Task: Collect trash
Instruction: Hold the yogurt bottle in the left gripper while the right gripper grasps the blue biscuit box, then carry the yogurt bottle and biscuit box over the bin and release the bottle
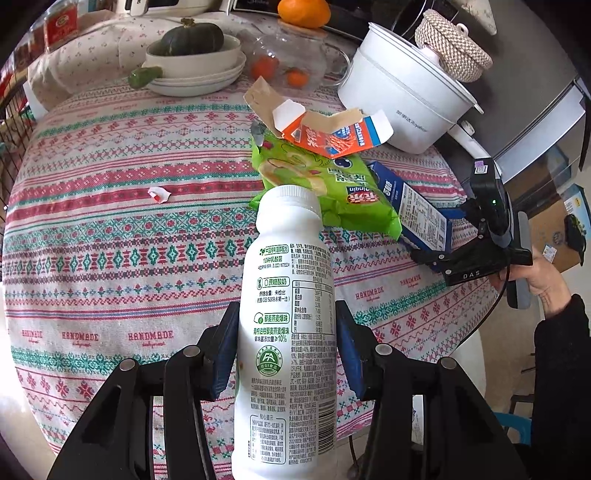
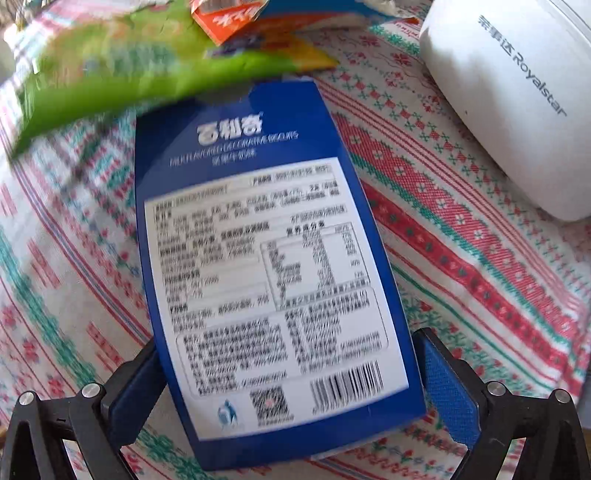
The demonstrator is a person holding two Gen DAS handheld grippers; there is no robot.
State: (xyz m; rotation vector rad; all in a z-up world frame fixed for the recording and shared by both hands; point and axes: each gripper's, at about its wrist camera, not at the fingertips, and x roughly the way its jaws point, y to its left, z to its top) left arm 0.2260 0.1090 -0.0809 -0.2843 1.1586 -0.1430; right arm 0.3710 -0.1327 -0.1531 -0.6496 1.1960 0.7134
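Observation:
My left gripper [image 1: 286,332] is shut on a white yogurt bottle [image 1: 286,314], held upright above the table's near edge. My right gripper [image 2: 284,373] holds the near end of a blue carton [image 2: 258,266]; both blue pads touch its sides. The carton also shows in the left wrist view [image 1: 417,210], with the right gripper [image 1: 439,254] at its end. A green snack bag [image 1: 325,184] lies over the carton's far end, blurred in the right wrist view [image 2: 122,74]. A torn orange box [image 1: 325,129] rests on the bag. A small red-white scrap [image 1: 159,194] lies at mid-table.
A white Royalstar cooking pot [image 1: 402,99] stands at the right, close to the carton, and shows in the right wrist view [image 2: 517,92]. Stacked plates with a dark squash [image 1: 192,62], a glass container with oranges [image 1: 288,62] and an orange [image 1: 303,13] stand at the back. A patterned tablecloth [image 1: 110,258] covers the table.

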